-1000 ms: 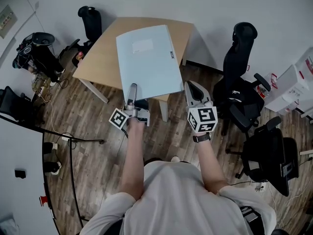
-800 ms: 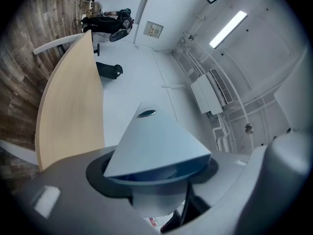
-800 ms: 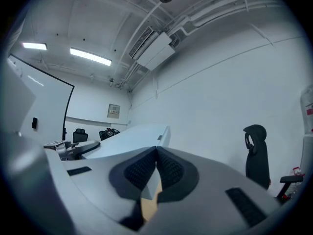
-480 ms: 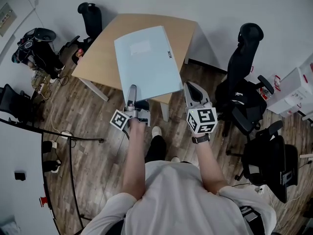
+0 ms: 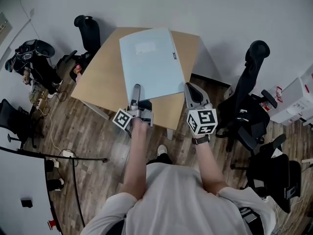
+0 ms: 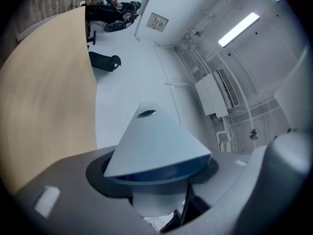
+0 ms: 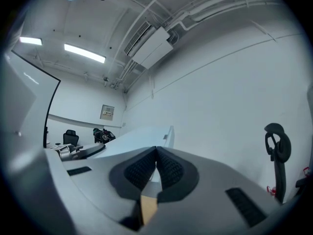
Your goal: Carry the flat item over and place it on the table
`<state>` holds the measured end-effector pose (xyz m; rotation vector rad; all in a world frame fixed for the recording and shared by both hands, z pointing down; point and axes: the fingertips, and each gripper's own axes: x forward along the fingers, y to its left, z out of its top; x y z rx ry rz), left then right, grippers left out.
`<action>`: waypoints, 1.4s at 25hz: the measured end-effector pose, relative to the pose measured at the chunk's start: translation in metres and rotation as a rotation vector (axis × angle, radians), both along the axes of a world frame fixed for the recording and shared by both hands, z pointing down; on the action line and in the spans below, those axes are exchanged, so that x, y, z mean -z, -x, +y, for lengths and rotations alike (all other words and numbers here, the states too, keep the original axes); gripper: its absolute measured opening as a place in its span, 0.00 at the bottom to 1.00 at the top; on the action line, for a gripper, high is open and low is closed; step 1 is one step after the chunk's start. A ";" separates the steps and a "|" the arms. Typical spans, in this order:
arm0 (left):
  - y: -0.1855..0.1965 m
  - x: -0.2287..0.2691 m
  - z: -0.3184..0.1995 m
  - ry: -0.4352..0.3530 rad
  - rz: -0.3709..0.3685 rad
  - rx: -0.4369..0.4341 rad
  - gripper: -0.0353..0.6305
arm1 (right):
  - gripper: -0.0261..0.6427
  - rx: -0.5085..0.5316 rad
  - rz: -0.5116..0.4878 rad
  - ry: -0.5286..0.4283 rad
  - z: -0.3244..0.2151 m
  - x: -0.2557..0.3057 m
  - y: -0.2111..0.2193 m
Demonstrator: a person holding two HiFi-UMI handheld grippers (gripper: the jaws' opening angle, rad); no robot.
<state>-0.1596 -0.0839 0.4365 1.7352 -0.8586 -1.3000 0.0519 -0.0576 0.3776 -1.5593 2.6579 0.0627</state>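
Left claw (image 5: 135, 91) and right claw (image 5: 191, 90) are both clamped on the near edge of the pale blue folder (image 5: 150, 62). Folder is held over the wooden table (image 5: 100, 80), apparently not flat on it yet. Carry looks about done; lowering and release remain.

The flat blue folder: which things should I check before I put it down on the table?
1. Left gripper shut on the folder: ok.
2. Right gripper shut on the folder's near right corner: ok.
3. Folder above the table, as the head view shows it: ok.
4. Visible table top free of other things: ok.
5. Table under the folder free: cannot tell, hidden.
6. Folder already touching the table: cannot tell.
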 end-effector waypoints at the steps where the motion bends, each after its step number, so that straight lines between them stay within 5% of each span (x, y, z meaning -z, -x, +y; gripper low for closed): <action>1: 0.002 0.000 -0.012 0.005 0.000 -0.012 0.50 | 0.06 -0.007 -0.002 0.002 -0.011 0.000 0.005; 15: 0.021 -0.037 -0.113 0.112 -0.023 -0.099 0.50 | 0.06 -0.068 -0.002 0.048 -0.097 -0.017 0.046; 35: -0.013 -0.131 -0.230 0.295 -0.021 -0.017 0.50 | 0.06 0.018 0.017 0.154 -0.237 -0.065 0.010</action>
